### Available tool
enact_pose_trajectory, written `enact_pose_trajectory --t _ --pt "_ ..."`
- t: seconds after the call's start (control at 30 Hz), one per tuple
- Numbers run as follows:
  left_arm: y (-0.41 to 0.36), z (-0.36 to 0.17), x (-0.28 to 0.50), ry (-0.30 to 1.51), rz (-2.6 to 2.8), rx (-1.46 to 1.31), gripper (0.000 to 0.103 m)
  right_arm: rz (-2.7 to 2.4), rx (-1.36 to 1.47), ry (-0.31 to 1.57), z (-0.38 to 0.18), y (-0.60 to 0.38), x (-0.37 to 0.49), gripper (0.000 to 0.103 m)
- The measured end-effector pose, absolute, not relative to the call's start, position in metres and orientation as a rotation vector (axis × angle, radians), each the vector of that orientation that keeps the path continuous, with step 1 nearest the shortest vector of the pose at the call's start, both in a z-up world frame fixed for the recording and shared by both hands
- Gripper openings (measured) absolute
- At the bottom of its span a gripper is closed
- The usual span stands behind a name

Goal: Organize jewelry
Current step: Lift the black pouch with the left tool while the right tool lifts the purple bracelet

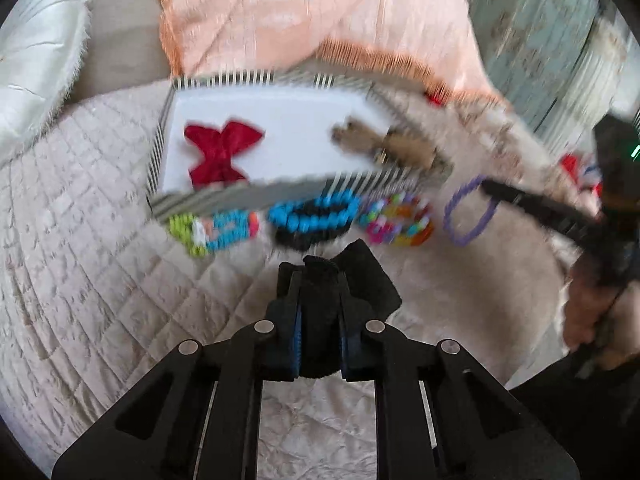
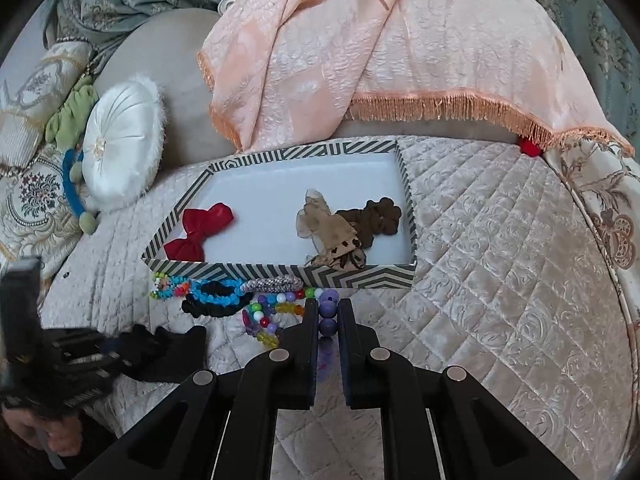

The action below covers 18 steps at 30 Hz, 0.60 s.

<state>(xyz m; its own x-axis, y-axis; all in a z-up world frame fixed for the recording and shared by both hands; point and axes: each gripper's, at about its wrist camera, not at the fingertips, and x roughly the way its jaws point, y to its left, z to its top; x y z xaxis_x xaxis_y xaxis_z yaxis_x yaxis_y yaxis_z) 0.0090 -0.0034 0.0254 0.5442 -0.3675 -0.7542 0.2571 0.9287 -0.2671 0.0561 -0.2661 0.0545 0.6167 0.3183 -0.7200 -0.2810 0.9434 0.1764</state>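
Now both grippers tilt down: left gripper [image 1: 320, 276] jaws pinch black scrunchie [image 1: 326, 300], right gripper [image 2: 328, 316] jaws pinch purple beads [image 2: 328, 320].

Two matte black handheld grippers
Right gripper [image 2: 329, 312]: flat fingers, angular cut-out linkage arms, silver round pivot pins; left gripper [image 1: 319, 280] adds blue pads.

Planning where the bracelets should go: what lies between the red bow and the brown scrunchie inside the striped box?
Nothing: in the right wrist view, bare white floor of the striped box separates the red bow from the brown scrunchie.
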Motion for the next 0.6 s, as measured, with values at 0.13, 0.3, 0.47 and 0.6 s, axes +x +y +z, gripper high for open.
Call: enact_pose_trajectory --t 0.13,0.3,0.47,0.6 --pt "0.004 0.035 0.012 0.903 -0.374 -0.171 0.012 0.342 0.057 0.83 0.057 -0.268 0.056 0.008" --pt "0.008 0.043 0.012 0.873 -0.364 -0.191 0.012 0.346 0.066 0.796 0.064 -0.27 0.053 0.008" --pt "0.006 0.039 0.015 0.883 -0.329 -0.165 0.012 0.354 0.059 0.783 0.068 -0.265 0.052 0.008" --pt "0.005 0.035 0.017 0.889 -0.298 -0.149 0.012 0.371 0.032 0.765 0.071 -0.258 0.049 0.008"
